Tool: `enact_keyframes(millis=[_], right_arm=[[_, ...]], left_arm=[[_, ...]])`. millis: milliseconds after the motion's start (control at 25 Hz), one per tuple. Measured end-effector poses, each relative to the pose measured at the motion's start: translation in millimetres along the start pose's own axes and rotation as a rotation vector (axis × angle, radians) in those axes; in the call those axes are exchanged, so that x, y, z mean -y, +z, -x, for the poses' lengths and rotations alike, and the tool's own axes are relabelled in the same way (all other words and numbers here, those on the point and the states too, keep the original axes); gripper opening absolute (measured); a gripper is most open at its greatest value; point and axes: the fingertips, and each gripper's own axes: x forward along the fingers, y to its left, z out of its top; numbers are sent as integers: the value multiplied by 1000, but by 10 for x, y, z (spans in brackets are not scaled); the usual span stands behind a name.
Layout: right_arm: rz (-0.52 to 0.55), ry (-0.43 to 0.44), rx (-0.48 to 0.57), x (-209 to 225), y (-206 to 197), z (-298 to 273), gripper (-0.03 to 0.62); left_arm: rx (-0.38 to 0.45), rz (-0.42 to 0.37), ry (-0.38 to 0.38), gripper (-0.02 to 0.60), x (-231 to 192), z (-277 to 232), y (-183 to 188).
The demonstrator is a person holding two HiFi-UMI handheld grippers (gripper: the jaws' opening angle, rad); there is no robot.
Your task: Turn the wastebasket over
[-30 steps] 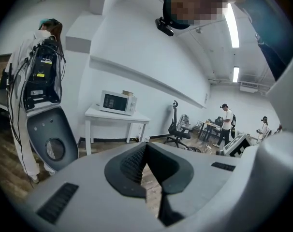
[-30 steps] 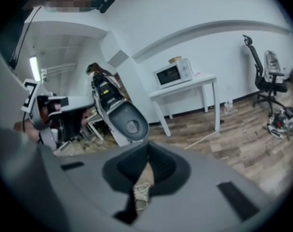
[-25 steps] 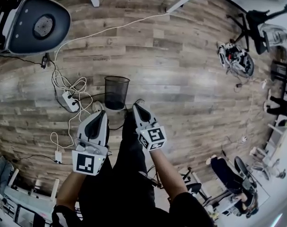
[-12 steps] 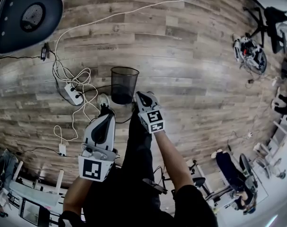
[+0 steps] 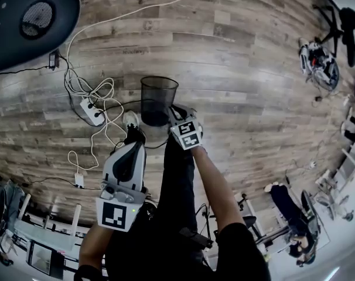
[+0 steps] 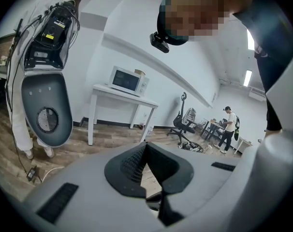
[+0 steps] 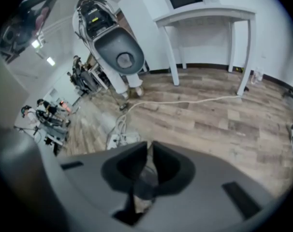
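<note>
A black mesh wastebasket (image 5: 159, 100) stands upright on the wood floor, its open mouth facing up. My right gripper (image 5: 177, 112) points steeply down just beside the basket's right side, near its rim; I cannot tell if it touches. Its jaws (image 7: 150, 148) are nearly together, just starting to open, a thin slit between them and nothing held. My left gripper (image 5: 133, 136) hangs lower left of the basket, apart from it. Its tips (image 6: 145, 146) meet and hold nothing.
A white power strip (image 5: 88, 110) with looped white cables lies left of the basket. A large dark-grey shell on a stand (image 5: 31, 16) fills the top left. A white table with a microwave (image 6: 129, 81) stands by the wall. A person (image 6: 229, 128) stands far off.
Both grippers have sunk toward the floor, the right one much more. It has tipped downward and closed in on the basket's right side. The basket has not moved.
</note>
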Motion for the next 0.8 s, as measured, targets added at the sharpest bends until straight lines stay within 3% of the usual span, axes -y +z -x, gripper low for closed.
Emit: enact_keyframes(millis=[80, 200, 440, 800], right_arm=[[30, 9, -34, 54, -98, -162, 45], [70, 24, -90, 145, -244, -400, 128], [118, 37, -149, 291, -417, -799, 144], [276, 76, -300, 424, -867, -1312, 170]], left_arm=[[3, 9, 4, 34, -22, -33, -35], [0, 19, 9, 34, -43, -66, -119], [-13, 39, 33, 34, -172, -84, -362], [-20, 71, 71, 34, -303, -98, -605]])
